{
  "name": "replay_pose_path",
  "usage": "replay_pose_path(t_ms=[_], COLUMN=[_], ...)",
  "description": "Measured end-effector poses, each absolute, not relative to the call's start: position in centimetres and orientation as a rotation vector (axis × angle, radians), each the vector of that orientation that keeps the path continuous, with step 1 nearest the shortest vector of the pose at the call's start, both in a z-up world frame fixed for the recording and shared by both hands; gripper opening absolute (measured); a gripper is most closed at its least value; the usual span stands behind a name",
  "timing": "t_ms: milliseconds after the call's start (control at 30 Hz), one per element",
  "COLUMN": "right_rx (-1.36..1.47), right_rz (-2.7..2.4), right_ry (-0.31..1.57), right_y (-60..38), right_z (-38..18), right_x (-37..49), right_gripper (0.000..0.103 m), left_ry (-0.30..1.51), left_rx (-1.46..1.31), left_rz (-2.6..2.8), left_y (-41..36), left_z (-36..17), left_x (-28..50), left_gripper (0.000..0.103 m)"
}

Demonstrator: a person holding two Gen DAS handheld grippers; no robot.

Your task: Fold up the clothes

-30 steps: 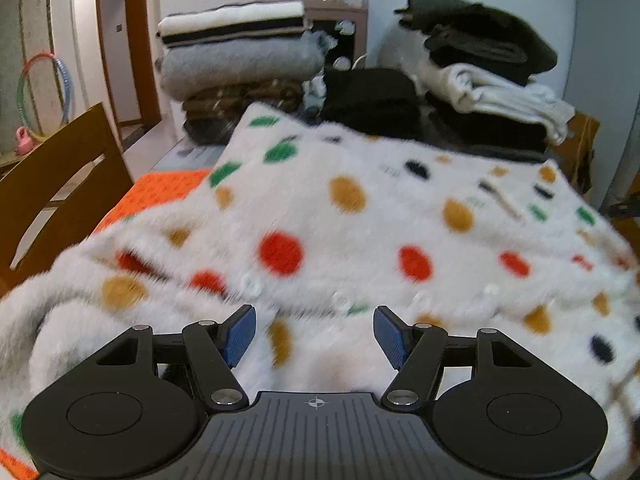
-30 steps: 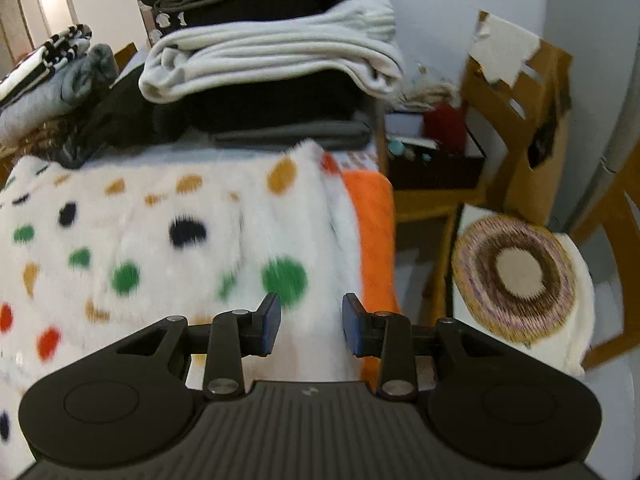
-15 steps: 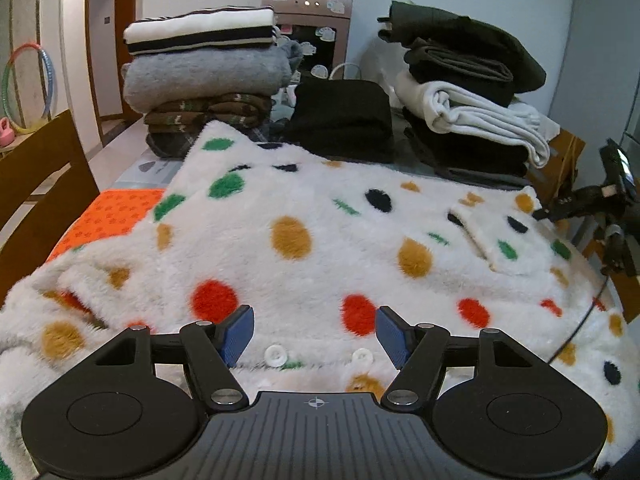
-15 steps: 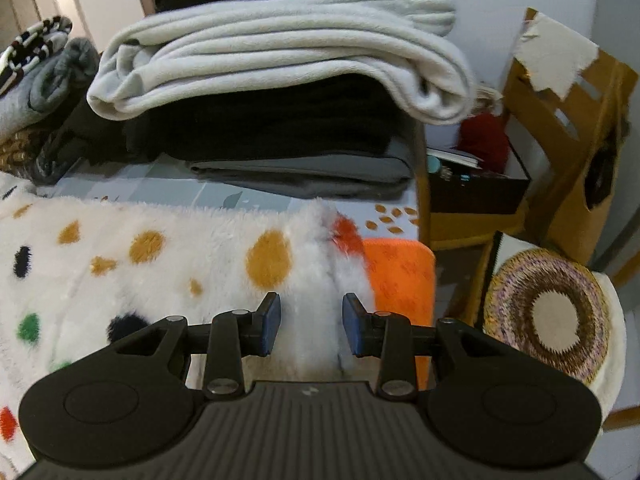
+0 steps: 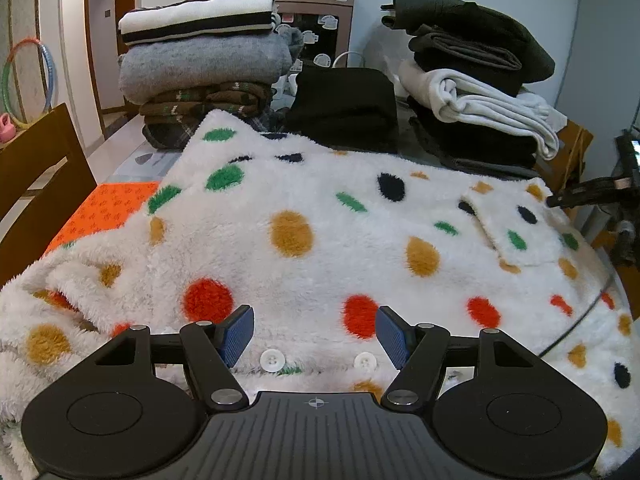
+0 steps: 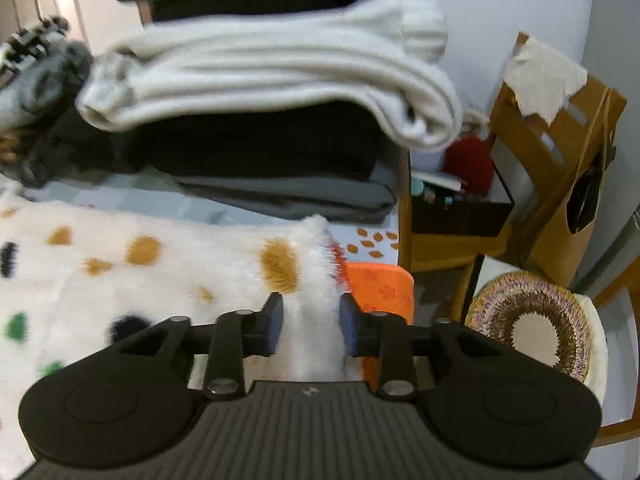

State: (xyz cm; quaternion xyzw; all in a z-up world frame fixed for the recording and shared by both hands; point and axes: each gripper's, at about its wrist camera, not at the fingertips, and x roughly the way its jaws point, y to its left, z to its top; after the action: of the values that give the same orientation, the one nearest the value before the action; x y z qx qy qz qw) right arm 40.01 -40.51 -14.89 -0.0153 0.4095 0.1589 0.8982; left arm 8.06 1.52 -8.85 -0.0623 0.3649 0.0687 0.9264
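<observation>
The spotted fleece garment (image 5: 320, 240) lies spread over most of the worktop, button placket towards the near edge, two white buttons (image 5: 272, 360) showing just in front of the left gripper (image 5: 316, 338). Its far right corner (image 6: 312, 236) ends near the worktop's right edge, over an orange mat (image 6: 380, 284).

The left gripper's fingers (image 5: 239, 334) stand wide apart above the fleece near the placket and hold nothing. The right gripper (image 6: 308, 328) has its fingers (image 6: 274, 322) part-way open on either side of the garment's thick right-hand edge; whether the pads actually press the pile I cannot tell, as the picture is blurred.

The step in hand looks like taking hold of this right edge to begin a fold. To do it well, the right fingers should bite deep enough to catch the full thickness of the fleece rather than just its fur, and the left should pin or grip the placket side so that the body does not drag.

Room is tight at the back: folded stacks (image 5: 200, 64) and a white-and-dark pile (image 6: 280, 92) sit along the far edge, just beyond the garment. A chair with a round cushion (image 6: 532, 328) stands off the right edge, and another chair (image 5: 36, 184) off the left. The freest path for the fold is inward, across the garment itself.
</observation>
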Motion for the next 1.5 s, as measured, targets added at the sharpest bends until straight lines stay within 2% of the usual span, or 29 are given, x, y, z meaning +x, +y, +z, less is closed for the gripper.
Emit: replay_pose_path(t_ms=[133,300,400,467,700,733,800,833,900,1000,1033,1100,1167,1200,1267,1400,1433,1500], right_rx=[0.053,0.060,0.087,0.103,0.090,0.084,0.074,0.071,0.054,0.021,0.042,0.078,0.081,0.077,0.085,0.135,0.140,0.147], right_rz=[0.366,0.416,0.407,0.395,0.322,0.320,0.321,0.323,0.309,0.228,0.213,0.212,0.233,0.243,0.253,0.271,0.274,0.282], right_ry=[0.836,0.860,0.869,0.871,0.892,0.896,0.911,0.921,0.933,0.894,0.906,0.936,0.914,0.896,0.859,0.816,0.810,0.793], right_y=[-42.3,-43.5,-43.6,-43.5,-43.3,-43.2,-43.0,-42.8,-42.6,-43.2,-43.7,-44.3,-44.0,-43.7,-43.2,-42.2,-41.9,-41.2], right_z=[-12.2,-10.4,-10.7,-11.3,-14.0,-14.2,-14.6,-14.8,-14.8,-14.2,-14.4,-14.8,-14.2,-13.7,-12.6,-10.6,-10.1,-9.2], right_x=[35.2,27.7,23.6,21.1,16.2,16.1,16.0,16.1,16.1,16.0,16.2,16.5,16.1,15.8,15.1,13.7,13.4,12.6], right_gripper=[0.047,0.047,0.051,0.058,0.058,0.057,0.043,0.016,0.010,0.009,0.010,0.018,0.035,0.038,0.055,0.063,0.067,0.068], left_ry=[0.752,0.777,0.787,0.789,0.777,0.772,0.761,0.755,0.744,0.730,0.730,0.732,0.733,0.738,0.738,0.715,0.701,0.672], left_rx=[-0.128,-0.119,-0.106,-0.098,-0.070,-0.068,-0.063,-0.061,-0.058,-0.062,-0.069,-0.073,-0.064,-0.056,-0.041,-0.009,0.000,0.020], left_rz=[0.140,0.142,0.140,0.139,0.155,0.155,0.153,0.151,0.144,0.129,0.120,0.102,0.080,0.066,0.048,0.044,0.048,0.048], left_y=[2.0,3.0,3.5,3.8,4.8,4.8,4.8,4.8,4.7,4.5,4.4,4.1,3.6,3.3,2.6,1.5,1.3,1.0], left_z=[-9.2,-10.1,-10.5,-10.7,-10.7,-10.5,-10.2,-10.0,-9.6,-9.0,-8.9,-9.0,-9.2,-9.5,-10.3,-12.2,-12.7,-13.7], left_x=[7.4,6.2,5.2,4.6,3.3,3.1,2.7,2.6,2.2,1.8,1.8,1.9,2.3,2.6,3.3,5.4,5.9,7.0], left_gripper=[0.070,0.070,0.070,0.070,0.070,0.070,0.070,0.070,0.070,0.071,0.073,0.075,0.076,0.077,0.084,0.091,0.097,0.101])
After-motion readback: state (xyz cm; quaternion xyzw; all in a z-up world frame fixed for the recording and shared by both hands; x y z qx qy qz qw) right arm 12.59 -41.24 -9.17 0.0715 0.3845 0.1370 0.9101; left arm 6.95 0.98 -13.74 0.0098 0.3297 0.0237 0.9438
